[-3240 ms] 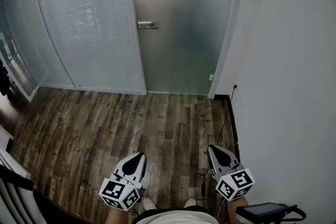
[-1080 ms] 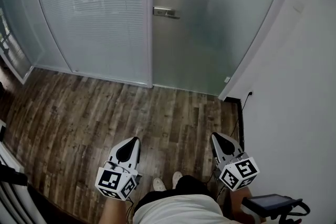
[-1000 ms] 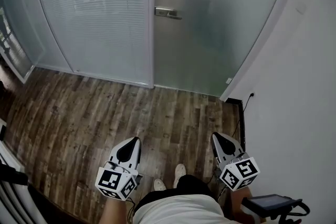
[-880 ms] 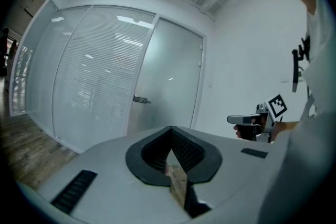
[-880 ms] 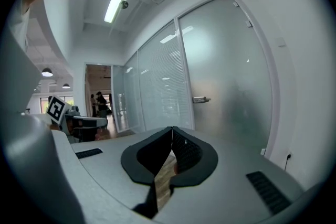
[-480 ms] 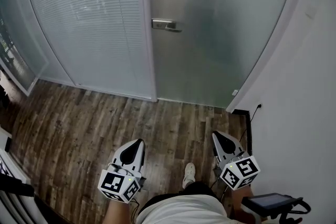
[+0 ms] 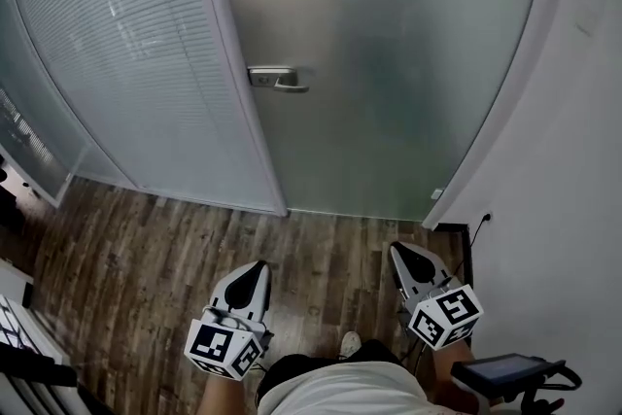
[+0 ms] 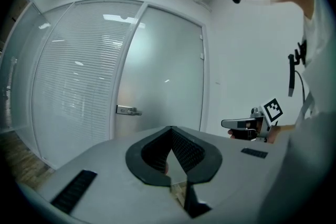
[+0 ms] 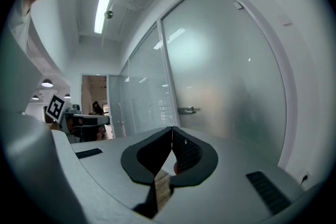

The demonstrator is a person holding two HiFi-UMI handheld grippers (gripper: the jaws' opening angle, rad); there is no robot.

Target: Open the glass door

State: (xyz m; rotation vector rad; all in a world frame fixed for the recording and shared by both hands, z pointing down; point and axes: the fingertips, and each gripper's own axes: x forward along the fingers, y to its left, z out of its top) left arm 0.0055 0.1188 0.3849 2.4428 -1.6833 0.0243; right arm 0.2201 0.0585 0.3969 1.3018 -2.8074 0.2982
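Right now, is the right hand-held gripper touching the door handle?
Apart. The head view shows the right hand-held gripper low over the floor, well short of the door handle.

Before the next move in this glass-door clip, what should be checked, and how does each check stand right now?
1. Clear sight of the door handle on the glass door: ok.
2. Nothing hanging on or covering the handle: ok.
3. A gripper touching the handle: not ok; the left gripper and the right gripper are both held low, well apart from it.
4. Jaws open to take the handle: not ok; both are shut with nothing between them.
5. Door unlocked: cannot tell.
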